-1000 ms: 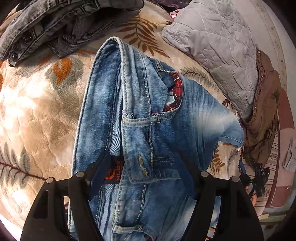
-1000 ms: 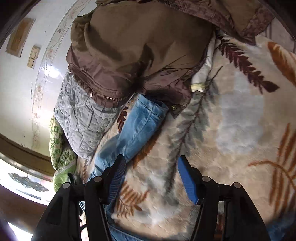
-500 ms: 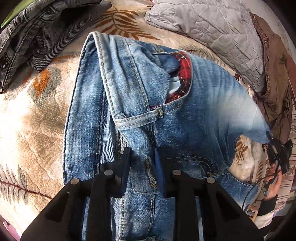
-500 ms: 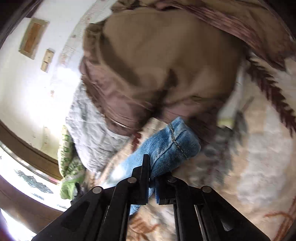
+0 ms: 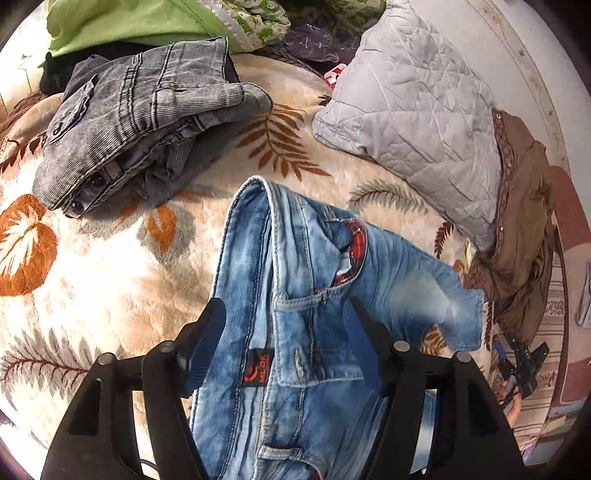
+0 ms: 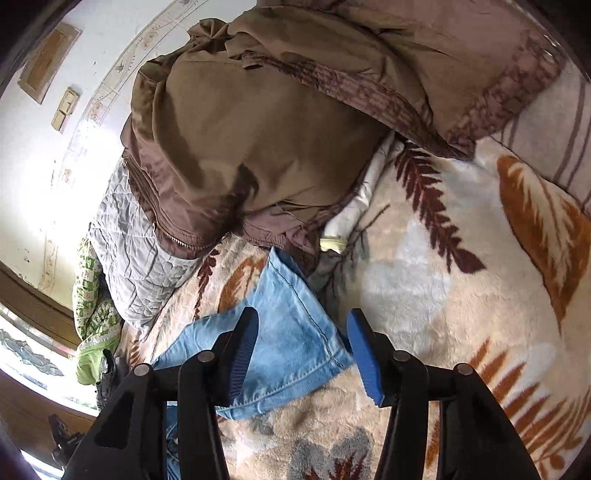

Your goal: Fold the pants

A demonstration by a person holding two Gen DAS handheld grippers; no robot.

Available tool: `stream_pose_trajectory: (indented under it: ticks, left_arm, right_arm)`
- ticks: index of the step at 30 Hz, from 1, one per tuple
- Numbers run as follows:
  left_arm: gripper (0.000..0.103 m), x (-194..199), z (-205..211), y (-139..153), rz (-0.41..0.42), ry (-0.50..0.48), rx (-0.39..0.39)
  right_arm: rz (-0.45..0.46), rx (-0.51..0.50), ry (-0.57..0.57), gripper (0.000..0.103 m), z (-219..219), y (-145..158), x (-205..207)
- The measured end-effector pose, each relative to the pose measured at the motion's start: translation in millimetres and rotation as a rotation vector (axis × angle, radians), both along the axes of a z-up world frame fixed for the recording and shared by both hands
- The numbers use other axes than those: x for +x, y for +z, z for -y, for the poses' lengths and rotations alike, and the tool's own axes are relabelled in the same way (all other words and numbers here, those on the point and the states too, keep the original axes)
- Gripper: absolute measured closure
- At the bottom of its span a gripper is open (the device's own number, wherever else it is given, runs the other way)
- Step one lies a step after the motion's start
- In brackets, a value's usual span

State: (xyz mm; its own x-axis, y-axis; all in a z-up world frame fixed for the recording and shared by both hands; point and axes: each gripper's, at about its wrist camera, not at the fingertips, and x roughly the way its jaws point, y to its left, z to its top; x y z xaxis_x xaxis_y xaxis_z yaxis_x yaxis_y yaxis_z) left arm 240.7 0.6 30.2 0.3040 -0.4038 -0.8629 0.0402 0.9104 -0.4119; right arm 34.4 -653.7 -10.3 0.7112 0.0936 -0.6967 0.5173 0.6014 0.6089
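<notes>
Light blue jeans (image 5: 295,258) lie folded lengthwise on a leaf-patterned blanket (image 5: 92,277), waistband and orange label nearest me. My left gripper (image 5: 284,314) hovers over the waistband. Its jaws are opening, the denim lies below and between the fingers, and the pads press on nothing. In the right wrist view the jeans' leg end (image 6: 280,295) lies flat on the blanket (image 6: 424,295), hem toward me. My right gripper (image 6: 303,317) straddles that leg end with jaws opening, and its blue pads stand clear of the cloth.
Folded grey corduroy trousers (image 5: 147,110) lie at the back left, with green cloth (image 5: 129,22) behind them. A grey quilted piece (image 5: 413,110) and a brown jacket (image 5: 524,206) crowd the right side. The brown jacket (image 6: 258,129) fills the space beyond the leg end.
Half a second ago both grippers were pinched on the denim; now both have let go and spread. The left gripper has lifted back, showing more of the bed. The leg end lies flatter.
</notes>
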Motion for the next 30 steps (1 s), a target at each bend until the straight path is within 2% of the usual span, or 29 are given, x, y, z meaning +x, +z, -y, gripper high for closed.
stream_pose_trajectory:
  ticks: [2, 7, 10, 13, 14, 15, 16, 17, 18, 20, 22, 27, 30]
  left_arm:
    - [0.036, 16.5, 13.5, -10.9, -0.033, -0.007, -0.003]
    - [0.036, 55.4, 38.3, -30.7, -0.077, 0.0, 0.053]
    - [0.036, 76.7, 40.5, -39.1, -0.099, 0.022, 0.055]
    - [0.036, 95.1, 45.2, -54.9, -0.159, 0.028, 0.049]
    - [0.036, 99.1, 47.7, -59.8, -0.175, 0.029, 0.03]
    - [0.039, 101.8, 50.8, -62.6, -0.181, 0.025, 0.011]
    - [0.058, 103.6, 54.7, -62.2, -0.174, 0.025, 0.015]
    - [0.073, 104.0, 58.8, -59.0, -0.152, 0.025, 0.035]
    - [0.088, 103.3, 62.0, -54.6, -0.133, 0.021, 0.046]
    - [0.088, 96.6, 64.2, -40.2, -0.08, 0.029, 0.061]
    - [0.088, 84.3, 66.1, -18.8, -0.002, 0.013, 0.094]
    - [0.088, 30.2, 56.0, 37.3, 0.163, -0.017, 0.121]
    - [0.088, -13.4, 46.1, 61.2, 0.228, -0.041, 0.103]
  right_arm:
    - [-0.03, 0.005, 0.032, 0.047, 3.0, -3.6, 20.1]
    - [-0.098, -0.072, 0.106, 0.047, -5.4, -25.0, 79.7]
    - [-0.145, -0.141, 0.141, 0.047, -10.9, -38.7, 113.7]
    - [-0.197, -0.153, 0.165, 0.046, -13.4, -56.8, 136.9]
    - [-0.178, -0.174, 0.17, 0.047, -15.8, -56.3, 140.4]
    - [-0.162, -0.193, 0.185, 0.052, -18.6, -55.0, 143.4]
    - [-0.161, -0.225, 0.201, 0.078, -21.9, -53.1, 146.0]
    - [-0.177, -0.247, 0.222, 0.085, -25.2, -51.9, 149.3]
    - [-0.188, -0.266, 0.236, 0.085, -28.1, -49.5, 150.2]
    - [-0.185, -0.349, 0.239, 0.085, -34.1, -35.9, 144.6]
    - [-0.147, -0.388, 0.214, 0.085, -33.7, -16.2, 131.1]
    - [-0.009, -0.372, 0.156, 0.085, -27.5, 37.1, 73.1]
    - [0.051, -0.371, 0.136, 0.085, -33.0, 59.9, 28.0]
